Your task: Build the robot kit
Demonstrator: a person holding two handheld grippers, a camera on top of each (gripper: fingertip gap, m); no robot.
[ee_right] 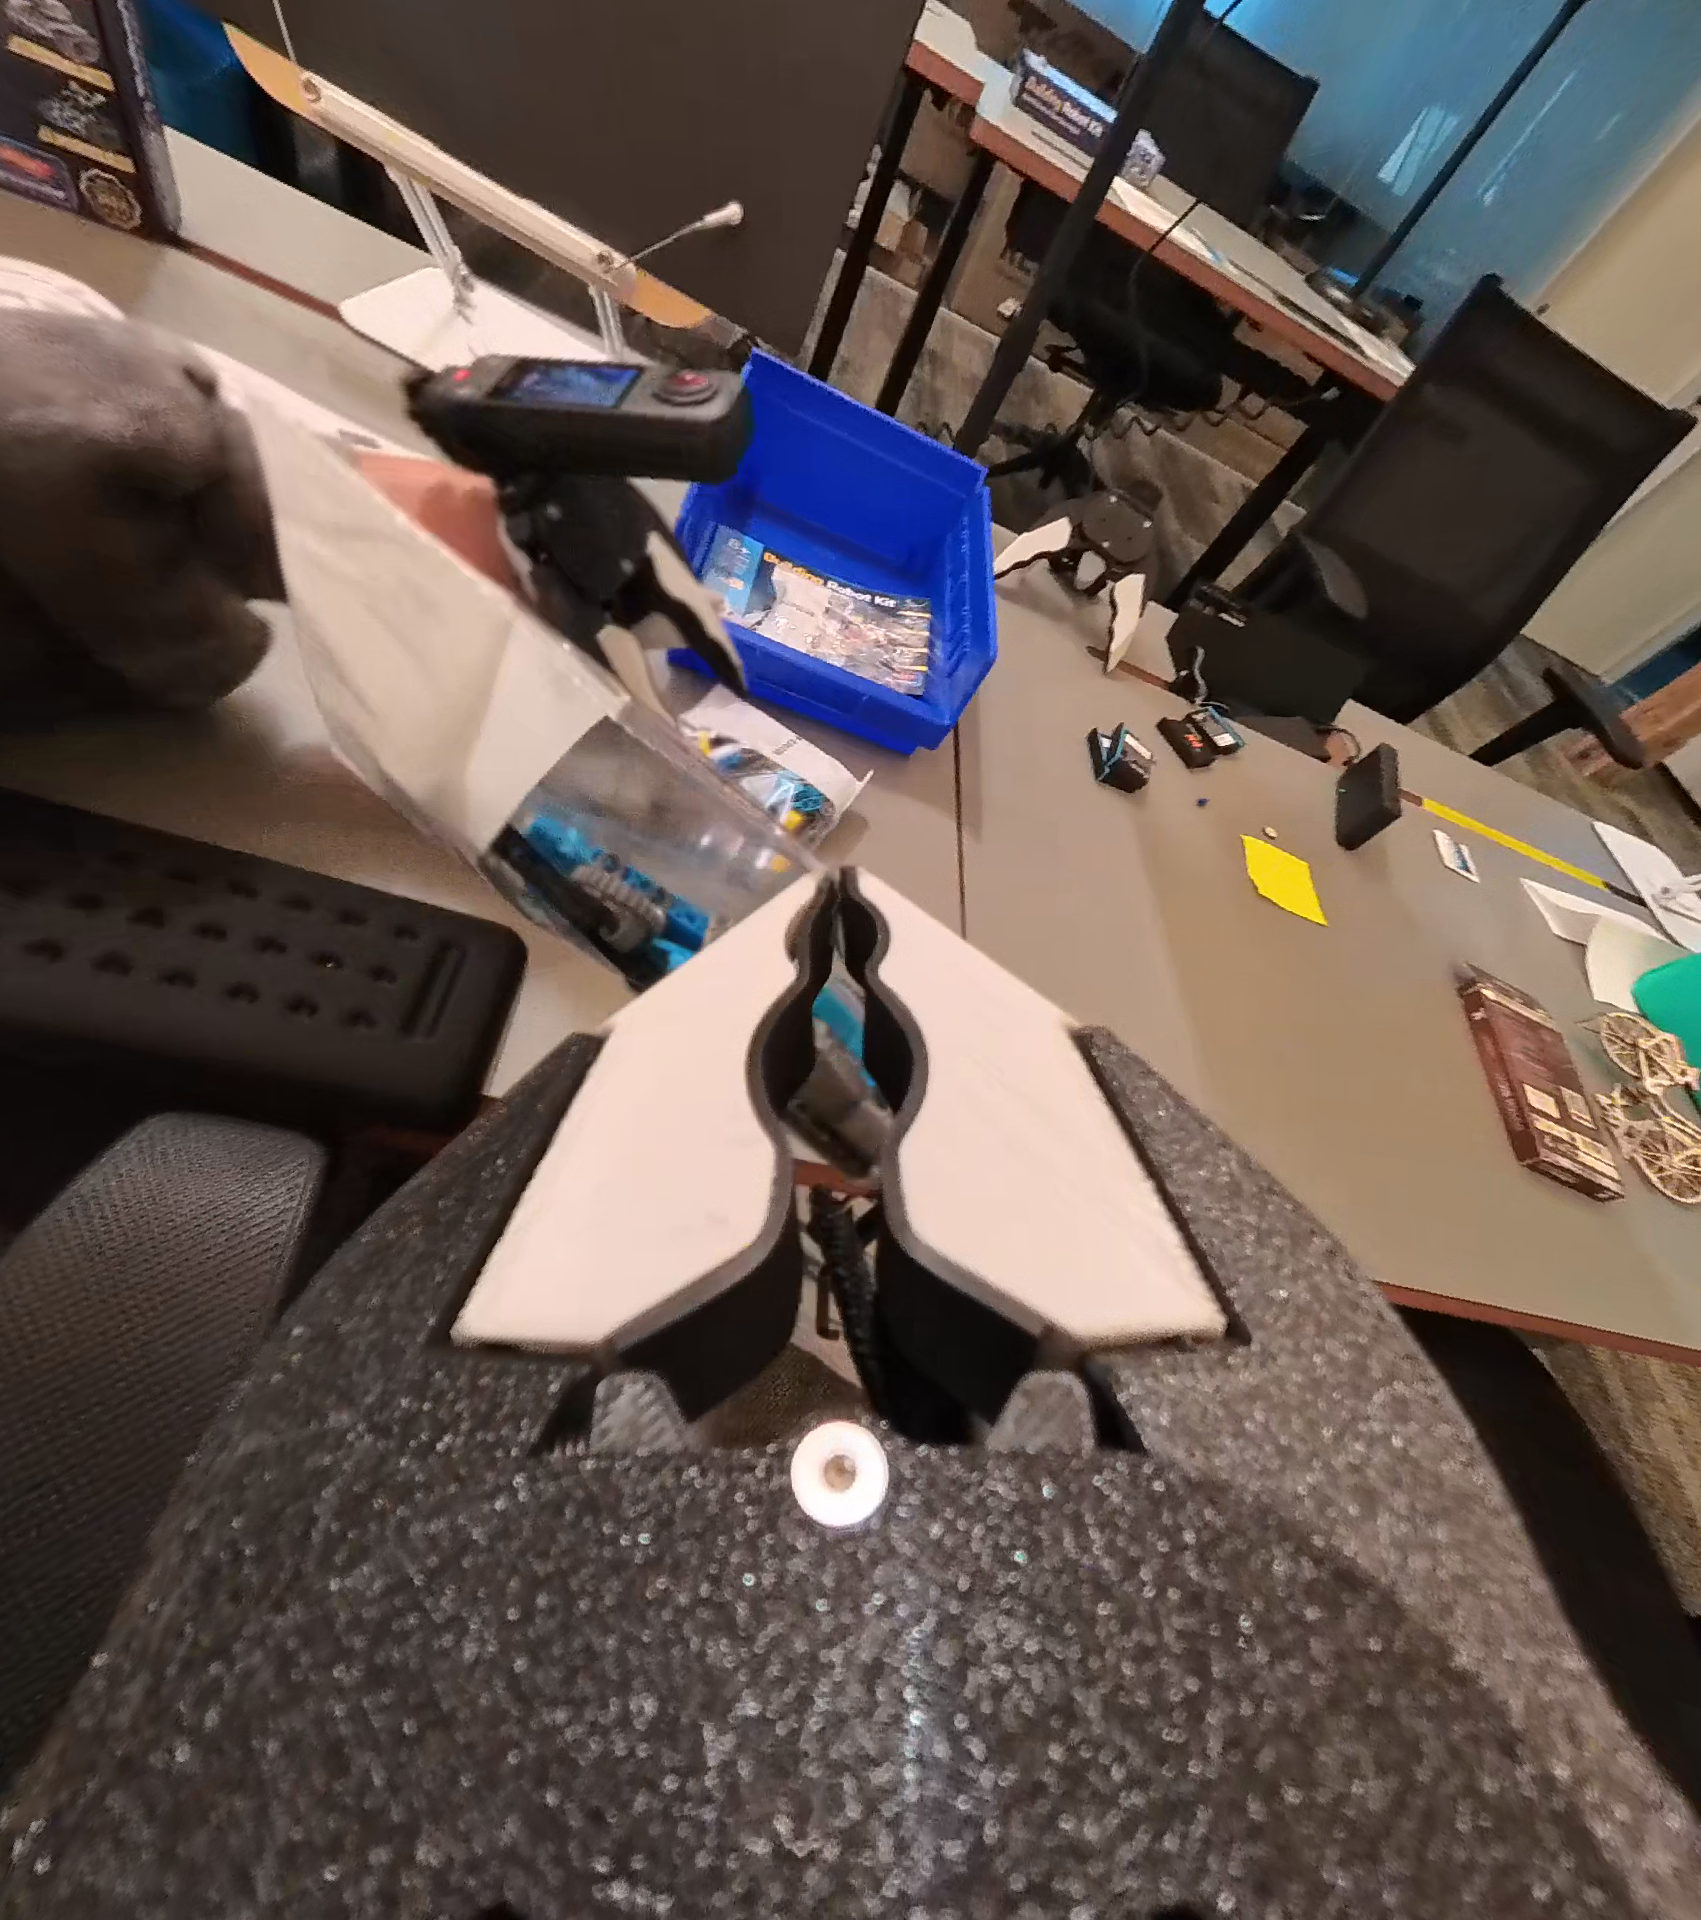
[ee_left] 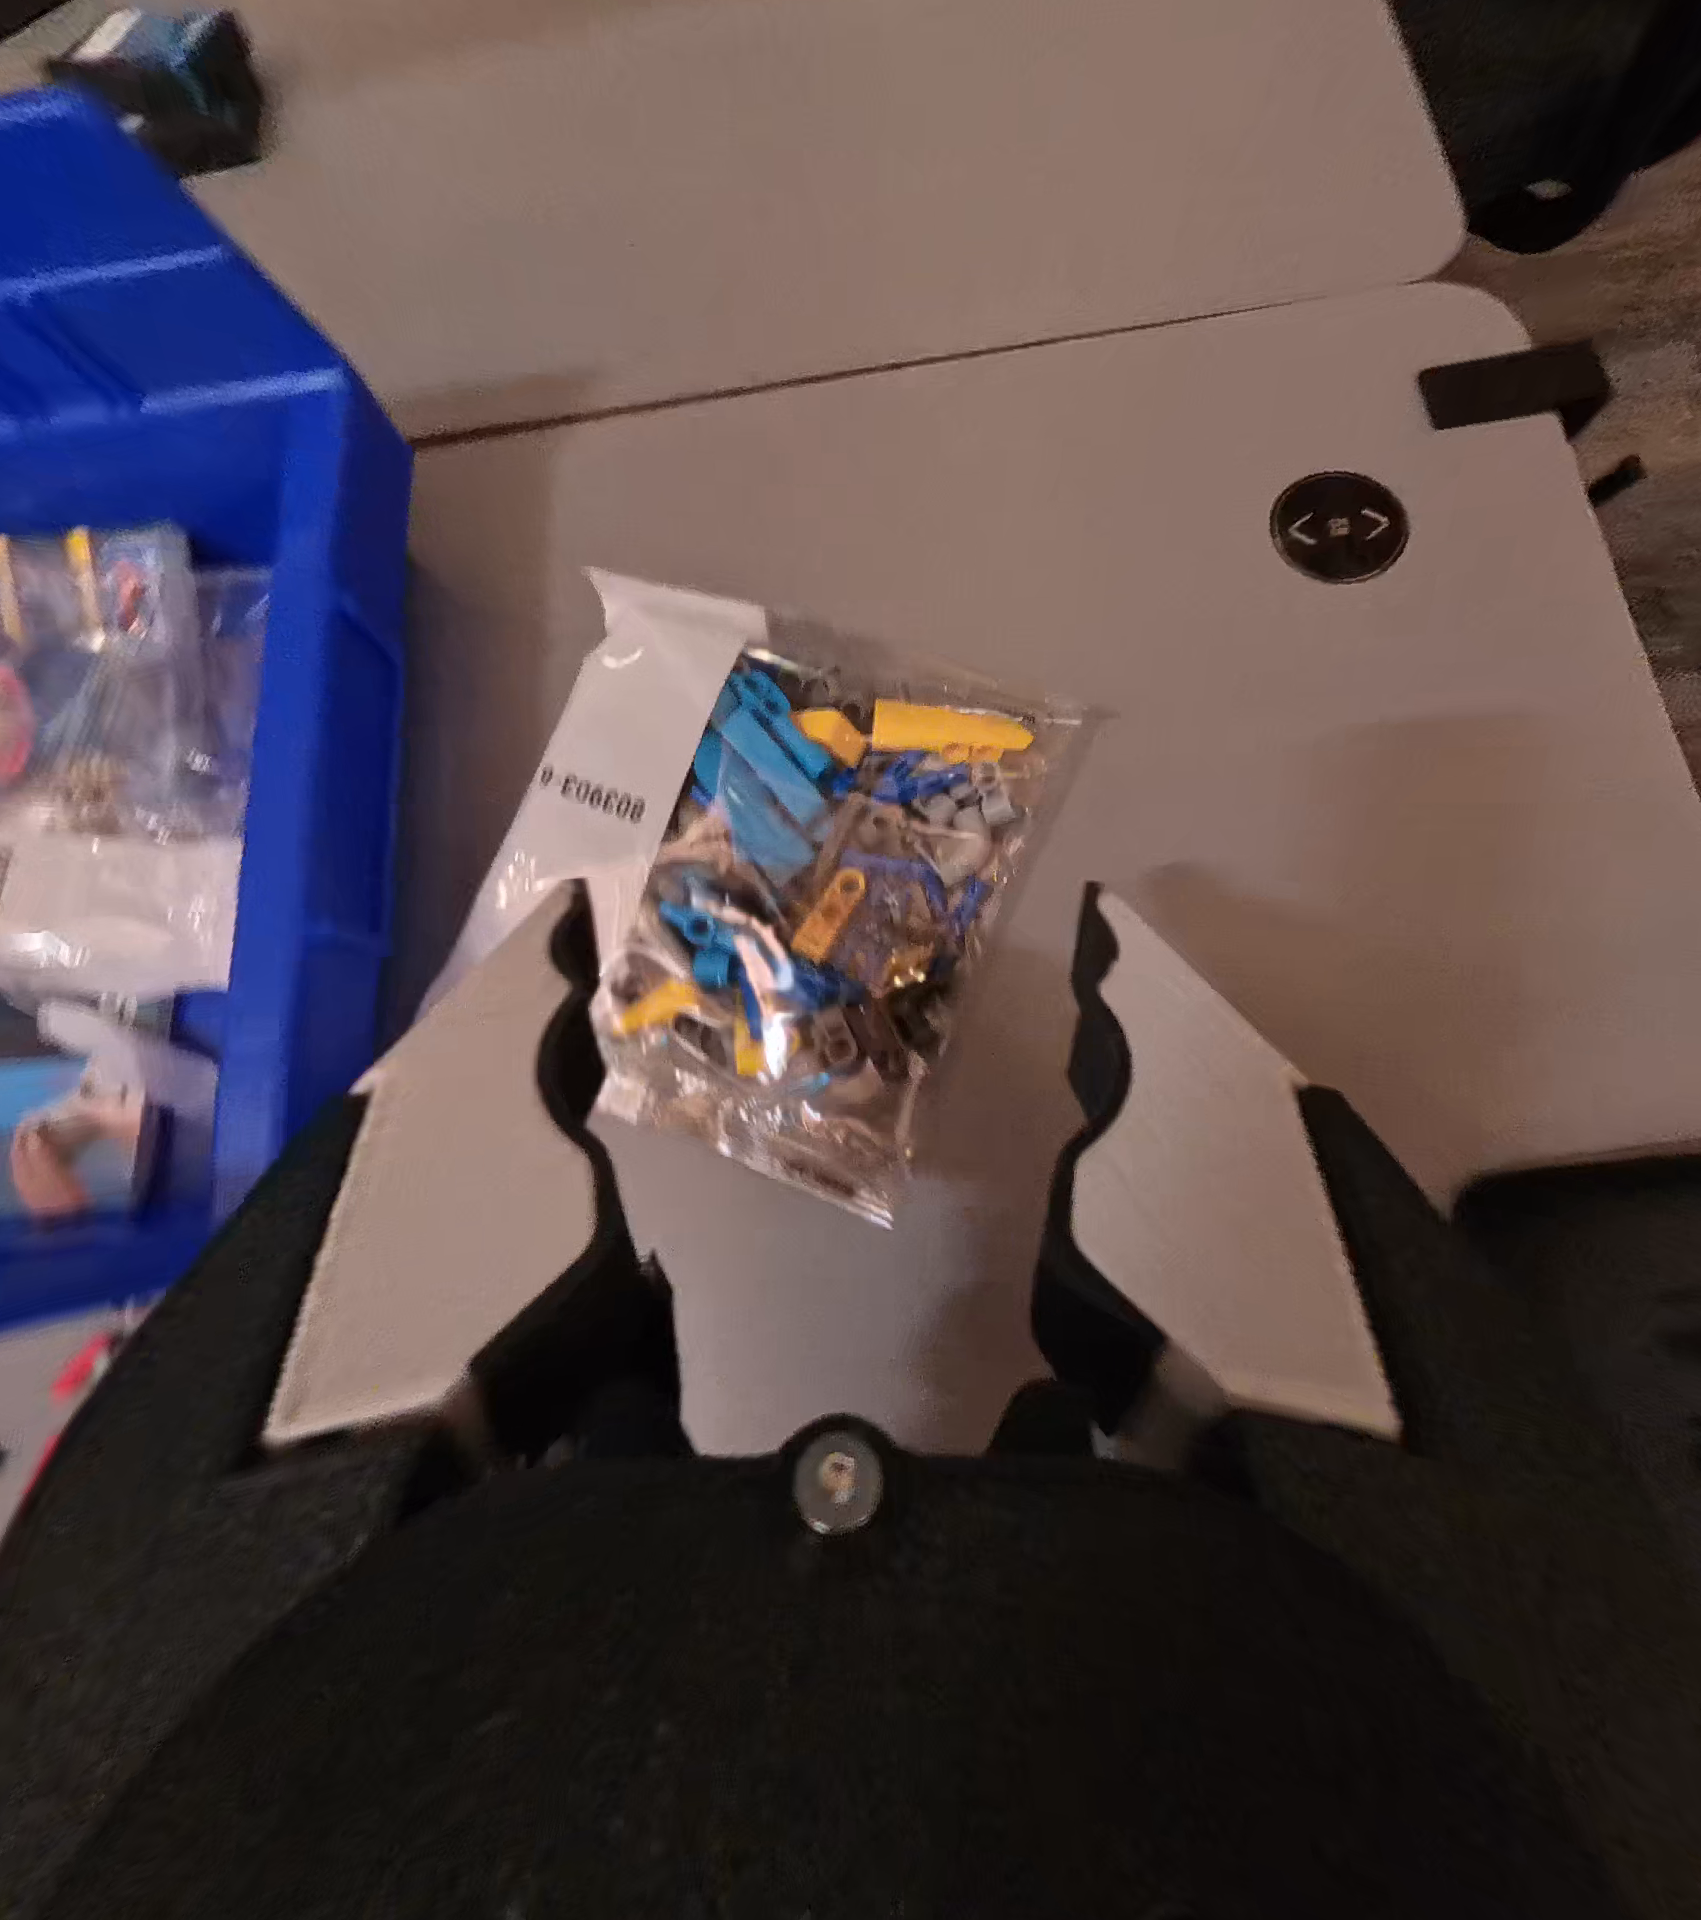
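Observation:
My left gripper is open and hovers just above a clear plastic bag of small blue and yellow parts with a white label, which lies on the grey table. The bag lies between the fingers, near the left finger. My right gripper is shut on the edge of another clear bag of blue parts with a white label and holds it above the table's near edge. The right wrist view also shows the left gripper, the camera on top of it, and the lying bag.
A blue bin holding bags and a booklet stands left of the lying bag; it also shows in the right wrist view. Farther right are a spare gripper, yellow paper, a brown box and wooden bicycle models. A grey sleeve and a black chair are at left. There is about 30 cm between the tips of the two grippers.

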